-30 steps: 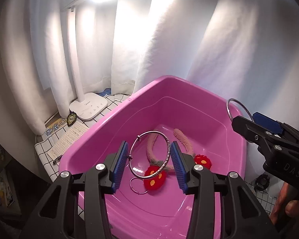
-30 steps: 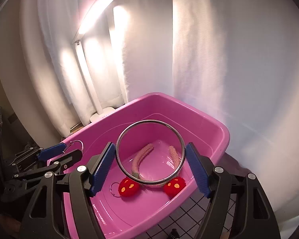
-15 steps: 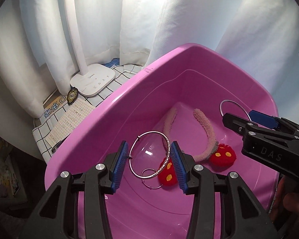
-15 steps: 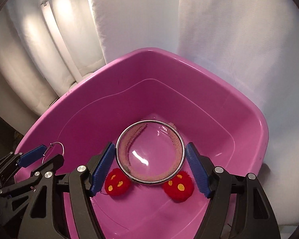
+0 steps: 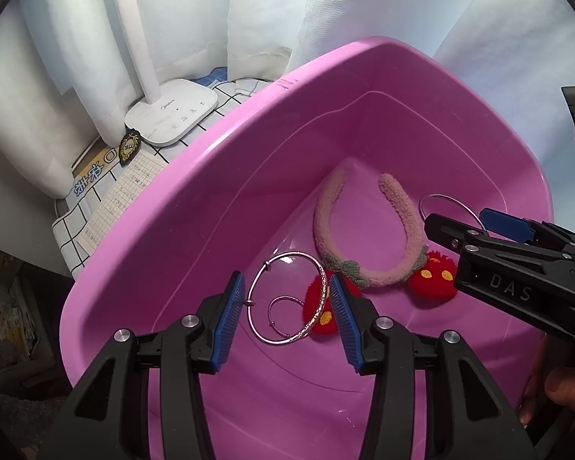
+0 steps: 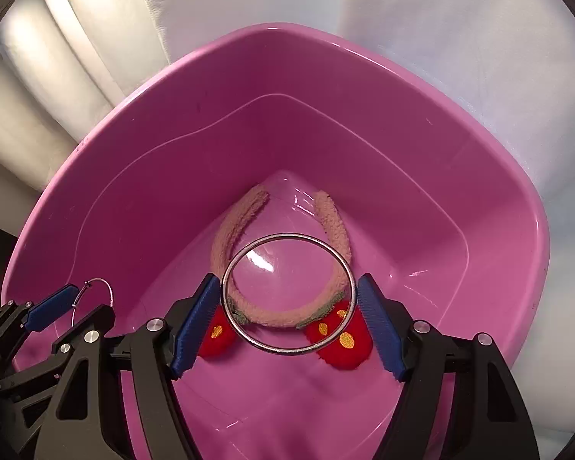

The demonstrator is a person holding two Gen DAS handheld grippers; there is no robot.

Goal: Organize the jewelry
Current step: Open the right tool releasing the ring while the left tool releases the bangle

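Note:
My left gripper [image 5: 287, 310] is shut on a thin patterned silver bangle [image 5: 318, 306] and holds it over the pink tub [image 5: 195, 176]. My right gripper [image 6: 287, 306] is shut on a plain thick silver bangle [image 6: 287, 350], also over the tub [image 6: 510, 199]. On the tub floor lie a fuzzy pink headband [image 5: 364, 283] with two red pompoms [image 5: 433, 280] and a small silver ring [image 5: 276, 314]. The headband [image 6: 230, 237] lies right below the right bangle. The right gripper shows at the right of the left wrist view, its bangle [image 5: 441, 199] edge-on.
A white desk lamp base [image 5: 172, 115] stands left of the tub on a checked cloth [image 5: 69, 230], with a paper sheet [image 5: 122, 199] and a dark badge [image 5: 128, 147] beside it. White curtains [image 5: 249, 11] hang close behind the tub.
Both grippers have moved forward and down over the tub, each still holding its bangle. The tub now fills both views.

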